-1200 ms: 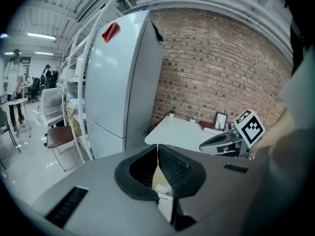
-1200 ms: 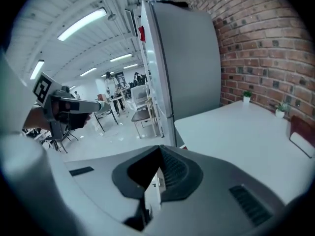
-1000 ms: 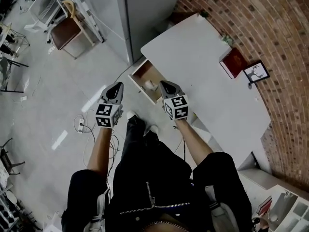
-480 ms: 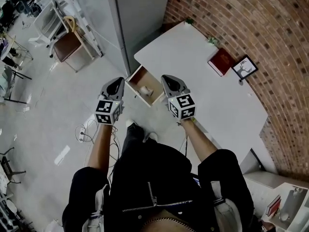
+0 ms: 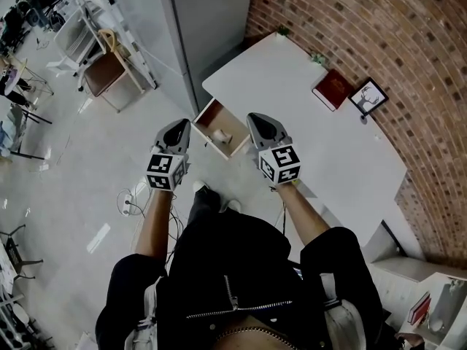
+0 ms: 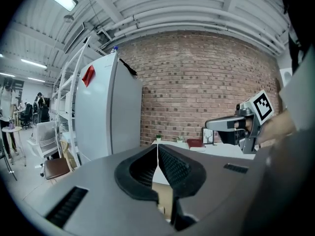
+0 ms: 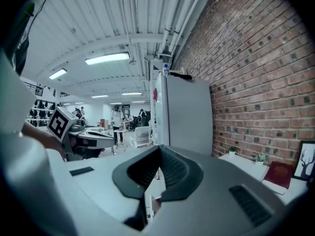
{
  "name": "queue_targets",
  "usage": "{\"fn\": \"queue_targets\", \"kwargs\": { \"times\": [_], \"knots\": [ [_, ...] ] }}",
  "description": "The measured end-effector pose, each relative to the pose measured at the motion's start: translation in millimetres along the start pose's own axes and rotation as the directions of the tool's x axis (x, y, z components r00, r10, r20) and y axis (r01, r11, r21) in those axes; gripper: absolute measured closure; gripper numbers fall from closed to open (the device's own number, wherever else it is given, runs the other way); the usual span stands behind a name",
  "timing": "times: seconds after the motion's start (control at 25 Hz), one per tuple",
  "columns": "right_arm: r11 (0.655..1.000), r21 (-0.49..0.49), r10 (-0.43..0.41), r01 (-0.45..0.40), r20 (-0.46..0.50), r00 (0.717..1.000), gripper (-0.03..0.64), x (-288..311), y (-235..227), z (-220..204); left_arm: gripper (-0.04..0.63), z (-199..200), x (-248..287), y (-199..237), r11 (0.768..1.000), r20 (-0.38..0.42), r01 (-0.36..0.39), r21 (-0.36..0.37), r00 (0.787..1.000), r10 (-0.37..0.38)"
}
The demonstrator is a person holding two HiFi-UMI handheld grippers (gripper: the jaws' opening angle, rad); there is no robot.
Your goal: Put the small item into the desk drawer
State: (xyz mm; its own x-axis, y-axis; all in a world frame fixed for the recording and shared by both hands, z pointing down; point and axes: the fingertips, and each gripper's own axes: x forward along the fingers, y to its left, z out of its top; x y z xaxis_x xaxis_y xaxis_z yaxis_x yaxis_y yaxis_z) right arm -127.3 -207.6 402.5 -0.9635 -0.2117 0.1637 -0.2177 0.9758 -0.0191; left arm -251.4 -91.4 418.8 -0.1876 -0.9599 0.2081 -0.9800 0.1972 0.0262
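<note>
Looking down through the head view, I see the drawer (image 5: 216, 126) pulled out from the near end of the white counter (image 5: 321, 144), its wooden inside open to the camera. One small pale item (image 5: 222, 135) lies in it, toward the right side. My left claw (image 5: 178, 125) and right claw (image 5: 255, 118) are held on either side of the drawer, neither touching it. Each one's own view shows its jaws pressed together with nothing pinched between them. On the counter's far side a red book (image 5: 333, 90) lies just beside a framed picture (image 5: 368, 97) that stands by the brick wall (image 5: 379, 35). Only the head view shows what the drawer holds. Both gripper views look out level over the counter and miss the item. The left gripper view catches the right claw with its marker cube and the tall grey cabinet (image 6: 106, 114). The right gripper view alone shows people (image 7: 117, 117) standing far back in the hall.
</note>
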Motion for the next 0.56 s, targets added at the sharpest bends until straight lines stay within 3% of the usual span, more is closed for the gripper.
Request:
{"fn": "queue_targets", "kwargs": {
  "times": [0.56],
  "knots": [
    [1.000,0.010,-0.001,0.001,-0.015,1.000,0.612,-8.7,5.0,-11.5,0.573,-11.0,-4.4,-10.4,1.000,-0.010,0.011,-0.009,1.000,-0.011]
  ]
}}
